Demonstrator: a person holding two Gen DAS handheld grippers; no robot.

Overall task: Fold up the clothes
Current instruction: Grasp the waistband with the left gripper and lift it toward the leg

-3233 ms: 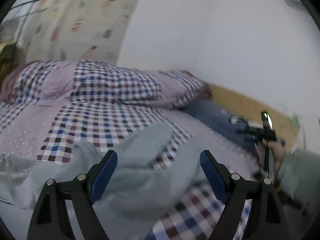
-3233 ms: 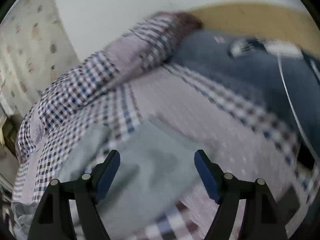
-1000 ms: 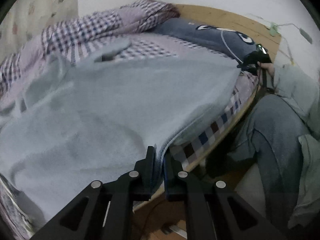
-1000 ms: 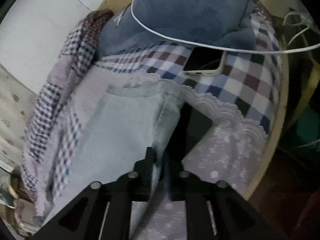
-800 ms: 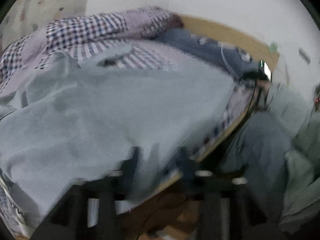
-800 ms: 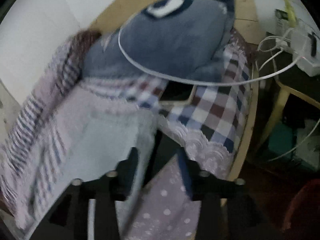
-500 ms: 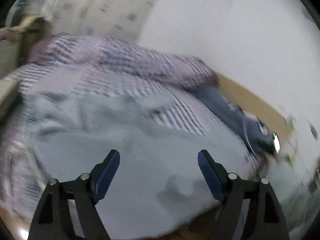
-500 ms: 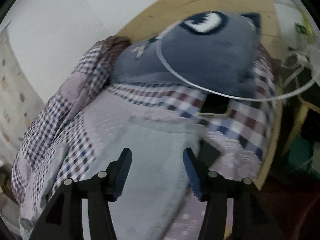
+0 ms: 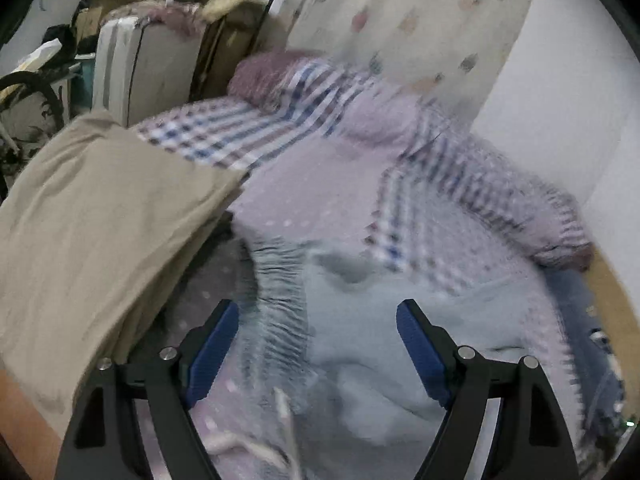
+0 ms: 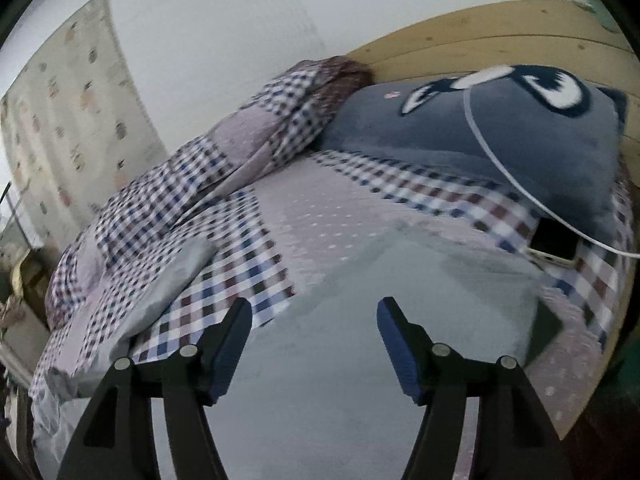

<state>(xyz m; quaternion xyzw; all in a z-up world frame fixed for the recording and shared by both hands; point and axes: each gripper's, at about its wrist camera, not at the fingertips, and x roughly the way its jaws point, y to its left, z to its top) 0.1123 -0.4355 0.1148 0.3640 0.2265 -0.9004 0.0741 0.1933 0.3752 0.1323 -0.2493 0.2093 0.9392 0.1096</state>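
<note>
Hovering tools: both hang above the bed, each with blue-padded fingers spread wide and nothing between them.
Left tool (image 9: 318,344): over the ribbed hem end of the pale blue-grey garment (image 9: 384,340); view is motion-blurred, so whether the pads touch cloth cannot be told.
Right tool (image 10: 315,336): above the smooth flat body of the same garment (image 10: 360,360), apart from it as far as the view shows.
Garment position: spread on the bed near its front edge; one sleeve (image 10: 168,284) trails off to the left across the checked bedcover (image 10: 240,264) in the right wrist view.
Bedcover: lilac dotted panels joined with red, blue and white check; lace trim at the front edge.
Rolled quilt (image 10: 224,168): same check pattern, bunched along the wall side of the bed, beyond the garment.
Blue-grey cushion (image 10: 500,120): large, with a dark-and-white eye motif, against the wooden headboard (image 10: 460,36).
White cable (image 10: 504,172): loops across the cushion and off to the right.
Phone (image 10: 554,246): dark screen, lying on the check just below the cushion, near the garment's far corner but apart from it.
Tan cloth (image 9: 92,240): big beige sheet lying at the left of the left wrist view, just beside the garment's hem.
Clutter beyond: a white upright case (image 9: 136,68) and boxes at the far end; patterned curtain (image 9: 420,16) on the wall.
</note>
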